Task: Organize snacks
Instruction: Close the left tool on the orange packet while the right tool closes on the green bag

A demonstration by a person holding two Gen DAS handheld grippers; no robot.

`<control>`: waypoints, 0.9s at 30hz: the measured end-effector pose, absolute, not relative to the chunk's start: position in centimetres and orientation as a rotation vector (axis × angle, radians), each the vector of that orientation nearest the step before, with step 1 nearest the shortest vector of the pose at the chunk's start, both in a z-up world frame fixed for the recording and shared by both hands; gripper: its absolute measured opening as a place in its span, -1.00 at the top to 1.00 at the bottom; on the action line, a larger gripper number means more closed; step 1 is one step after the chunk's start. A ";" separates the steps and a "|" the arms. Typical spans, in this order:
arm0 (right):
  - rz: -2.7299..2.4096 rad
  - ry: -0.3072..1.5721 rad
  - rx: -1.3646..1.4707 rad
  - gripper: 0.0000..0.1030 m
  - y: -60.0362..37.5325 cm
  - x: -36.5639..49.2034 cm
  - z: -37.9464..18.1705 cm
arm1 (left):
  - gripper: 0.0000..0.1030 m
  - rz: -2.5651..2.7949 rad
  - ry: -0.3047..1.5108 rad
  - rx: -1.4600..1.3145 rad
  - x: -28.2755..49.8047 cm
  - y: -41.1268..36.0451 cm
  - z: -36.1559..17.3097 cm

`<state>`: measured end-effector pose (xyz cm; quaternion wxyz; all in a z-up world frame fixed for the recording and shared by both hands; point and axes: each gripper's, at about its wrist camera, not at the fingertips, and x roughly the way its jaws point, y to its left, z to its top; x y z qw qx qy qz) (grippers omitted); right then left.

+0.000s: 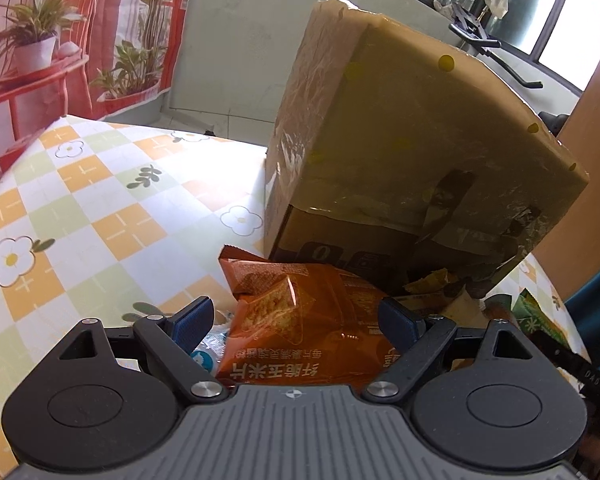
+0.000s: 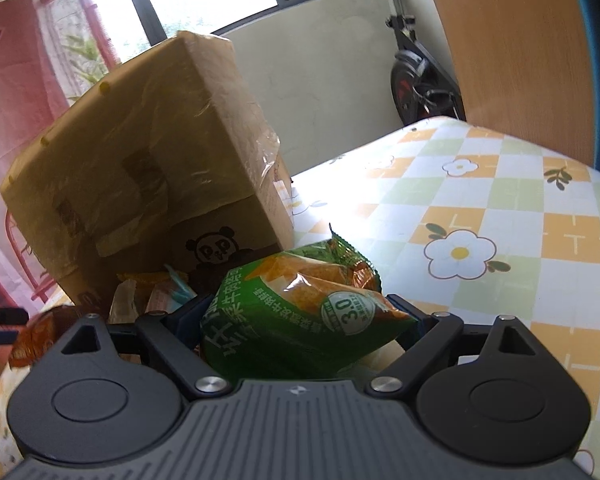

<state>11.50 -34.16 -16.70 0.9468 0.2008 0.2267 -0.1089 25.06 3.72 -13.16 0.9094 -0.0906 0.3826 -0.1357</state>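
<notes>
While both grippers are hovering spread wide, the left gripper (image 1: 296,318) is straddling the orange snack bag (image 1: 300,320) at lower centre (long axis running away), and the right gripper (image 2: 300,316) is bracketing the green snack bag (image 2: 300,316), neither pinching yet.

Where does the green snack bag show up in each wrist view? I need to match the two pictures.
Left wrist view: the green snack bag is only a sliver at the far right edge, right of the cardboard box.
Right wrist view: the green snack bag fills the lower centre, between the fingers of the open right gripper.
Shared landmark: the cardboard box, standing behind the snacks on the flowered tablecloth.
</notes>
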 end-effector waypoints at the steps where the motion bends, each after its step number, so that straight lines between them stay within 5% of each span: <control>1: -0.219 0.458 0.403 -0.77 -34.2 11.5 -16.7 | -0.76 -0.282 0.789 -0.191 25.0 3.7 -13.2; 27: -0.125 0.426 0.513 -0.69 -35.9 10.9 -18.4 | -0.84 -0.233 0.798 -0.229 26.7 2.6 -15.9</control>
